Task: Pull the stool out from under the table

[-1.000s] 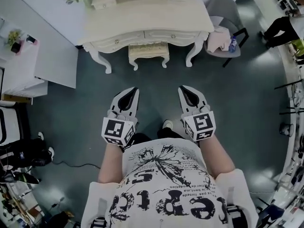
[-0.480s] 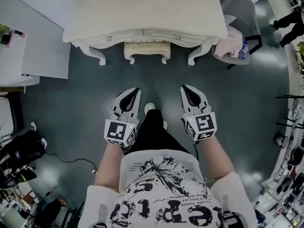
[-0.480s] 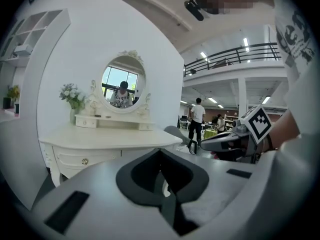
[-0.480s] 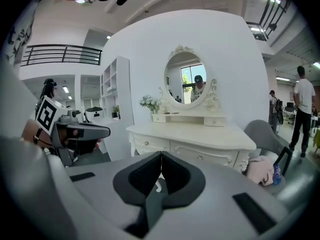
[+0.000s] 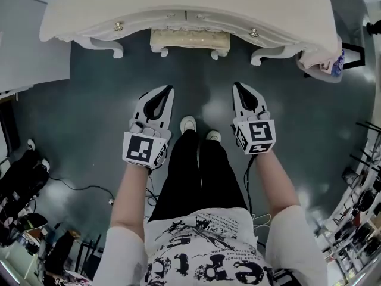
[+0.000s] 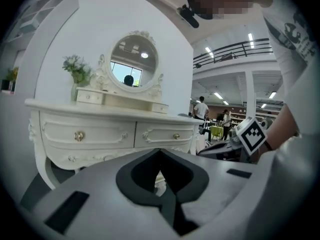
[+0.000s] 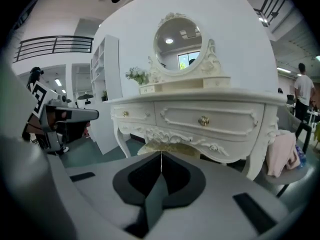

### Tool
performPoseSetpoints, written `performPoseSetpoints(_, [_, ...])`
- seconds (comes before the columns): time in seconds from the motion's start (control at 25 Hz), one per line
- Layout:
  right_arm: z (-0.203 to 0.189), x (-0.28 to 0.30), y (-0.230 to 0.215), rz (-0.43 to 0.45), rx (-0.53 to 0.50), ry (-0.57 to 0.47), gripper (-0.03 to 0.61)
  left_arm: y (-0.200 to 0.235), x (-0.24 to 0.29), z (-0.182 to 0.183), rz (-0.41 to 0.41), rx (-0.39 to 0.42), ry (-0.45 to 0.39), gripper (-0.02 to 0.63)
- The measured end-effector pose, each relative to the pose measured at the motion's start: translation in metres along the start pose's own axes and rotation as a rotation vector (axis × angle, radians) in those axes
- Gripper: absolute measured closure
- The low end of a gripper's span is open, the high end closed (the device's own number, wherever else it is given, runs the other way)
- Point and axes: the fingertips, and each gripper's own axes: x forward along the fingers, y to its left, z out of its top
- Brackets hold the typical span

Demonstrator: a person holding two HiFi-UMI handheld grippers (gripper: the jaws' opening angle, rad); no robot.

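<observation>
The cream stool [image 5: 189, 40] stands tucked under the white dressing table [image 5: 178, 11], only its padded seat and front legs showing. In the right gripper view the stool's cushion [image 7: 182, 149] peeks out below the table's carved apron [image 7: 200, 116]. My left gripper [image 5: 169, 88] and right gripper [image 5: 237, 85] point toward the table, well short of the stool, one on each side of the person's feet [image 5: 188, 124]. Both are shut with nothing in them: the left tips [image 6: 160, 150] meet, and so do the right tips [image 7: 161, 154].
A grey chair with a pink cloth and a bottle [image 5: 324, 61] stands at the table's right end. A white cabinet [image 5: 24, 52] is at the left. A cable [image 5: 77, 189] and dark gear lie on the floor at lower left. People stand far off [image 6: 201, 106].
The person has stepped closer to the table, which now fills the top of the head view. Both grippers have come down and forward toward it, still shut.
</observation>
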Motion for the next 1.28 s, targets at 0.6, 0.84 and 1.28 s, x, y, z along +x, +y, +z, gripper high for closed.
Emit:
performPoseSetpoints(0.6, [-0.228, 0.235, -0.105, -0.095, -0.117, 0.113, 0.298, 0.066, 0.111, -0.243, 0.095, -0.078, 0.021, 0.597])
performPoseSetpoints(0.84, [-0.241, 0.29, -0.134, -0.138, -0.147, 0.085, 0.266, 0.083, 0.135, -0.276, 0.115, -0.019, -0.014, 0.597])
performPoseSetpoints(1.28, [-0.23, 0.33, -0.134, -0.156, -0.213, 0.06, 0.277, 0.089, 0.147, -0.295, 0.101, -0.027, -0.043, 0.597])
